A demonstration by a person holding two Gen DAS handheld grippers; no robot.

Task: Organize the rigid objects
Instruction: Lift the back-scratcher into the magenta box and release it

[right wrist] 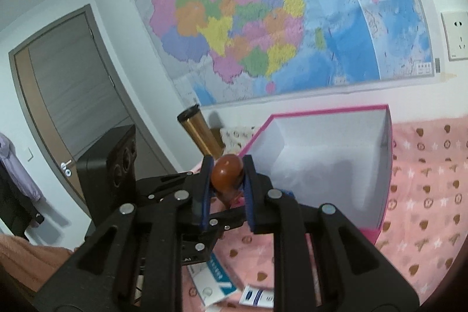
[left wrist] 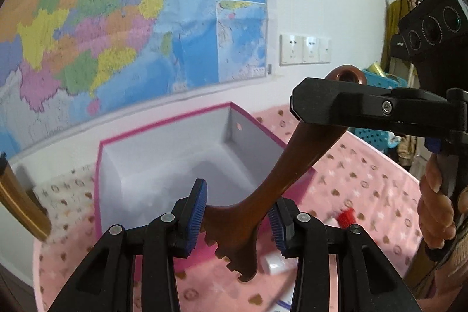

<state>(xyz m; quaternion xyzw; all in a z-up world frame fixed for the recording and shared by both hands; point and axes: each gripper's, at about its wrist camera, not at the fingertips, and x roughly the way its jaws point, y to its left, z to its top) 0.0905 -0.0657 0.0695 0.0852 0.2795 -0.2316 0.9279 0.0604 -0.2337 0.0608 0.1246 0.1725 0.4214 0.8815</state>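
A brown wooden comb (left wrist: 280, 165) with a long handle is held in the air above the pink table. My left gripper (left wrist: 238, 214) is shut on its toothed end, teeth pointing down. My right gripper (right wrist: 226, 186) is shut on the rounded handle end (right wrist: 227, 170); it shows in the left wrist view as a black finger (left wrist: 336, 104) crossing the handle. An open pink-edged box (left wrist: 175, 165) with a white inside stands just behind the comb, also in the right wrist view (right wrist: 336, 154).
A gold cylinder (right wrist: 201, 133) stands left of the box. A white bottle (left wrist: 275, 263) and a red item (left wrist: 346, 215) lie on the pink cloth (left wrist: 365, 180). White and blue packets (right wrist: 216, 279) lie near the front. A blue basket (left wrist: 380, 84) is at the right.
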